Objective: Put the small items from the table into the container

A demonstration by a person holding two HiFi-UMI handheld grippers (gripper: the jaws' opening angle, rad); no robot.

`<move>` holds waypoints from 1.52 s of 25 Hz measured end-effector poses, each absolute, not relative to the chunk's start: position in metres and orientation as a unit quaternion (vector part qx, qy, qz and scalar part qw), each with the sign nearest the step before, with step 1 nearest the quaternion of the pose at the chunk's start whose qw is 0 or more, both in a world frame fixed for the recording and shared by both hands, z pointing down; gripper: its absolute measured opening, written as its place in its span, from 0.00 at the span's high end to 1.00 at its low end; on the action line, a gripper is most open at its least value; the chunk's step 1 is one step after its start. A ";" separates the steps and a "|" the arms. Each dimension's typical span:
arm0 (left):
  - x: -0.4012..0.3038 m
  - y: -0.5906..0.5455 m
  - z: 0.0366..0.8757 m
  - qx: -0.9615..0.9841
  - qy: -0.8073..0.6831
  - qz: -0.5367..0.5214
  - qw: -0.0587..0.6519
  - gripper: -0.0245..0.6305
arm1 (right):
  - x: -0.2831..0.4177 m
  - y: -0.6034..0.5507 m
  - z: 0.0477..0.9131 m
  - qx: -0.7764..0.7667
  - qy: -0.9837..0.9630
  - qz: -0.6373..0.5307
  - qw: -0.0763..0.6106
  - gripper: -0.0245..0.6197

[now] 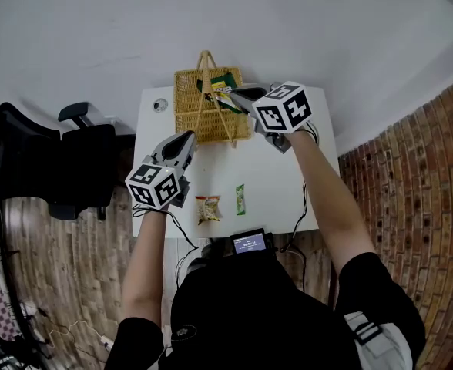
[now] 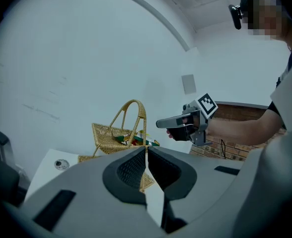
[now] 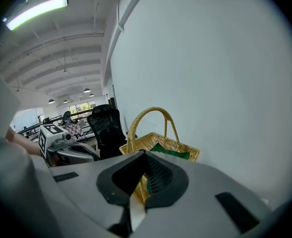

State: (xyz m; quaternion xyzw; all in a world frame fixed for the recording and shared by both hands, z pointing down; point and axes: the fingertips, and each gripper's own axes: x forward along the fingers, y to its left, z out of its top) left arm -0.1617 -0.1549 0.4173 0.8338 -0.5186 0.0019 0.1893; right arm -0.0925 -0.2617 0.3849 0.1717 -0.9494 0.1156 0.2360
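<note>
A wicker basket [image 1: 186, 102] with a tall handle stands at the far side of the white table [image 1: 276, 179]; green packets [image 1: 220, 85] lie in it. My right gripper [image 1: 236, 98] hovers over the basket's right rim, shut with nothing between its jaws. My left gripper [image 1: 188, 140] hangs shut and empty just in front of the basket's near left corner. A beige snack packet [image 1: 208, 208] and a small green packet [image 1: 240, 199] lie on the table's near part. In the left gripper view the basket [image 2: 111, 133] and the right gripper [image 2: 160, 124] are ahead.
A small round object [image 1: 160, 105] sits at the table's far left corner. A device with a lit screen [image 1: 249, 242] is at the near edge. A black office chair [image 1: 49, 164] stands left of the table, and a white wall is right behind the basket.
</note>
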 end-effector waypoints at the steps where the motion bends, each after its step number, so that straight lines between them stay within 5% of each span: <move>1: -0.160 -0.153 0.418 0.835 -0.517 0.003 0.189 0.95 | -0.090 -0.259 0.384 0.172 -0.950 0.117 0.231 0.95; 38: -0.129 -0.111 0.438 0.860 -0.470 0.015 0.198 0.95 | -0.025 -0.160 0.417 0.197 -0.948 0.231 0.099 0.95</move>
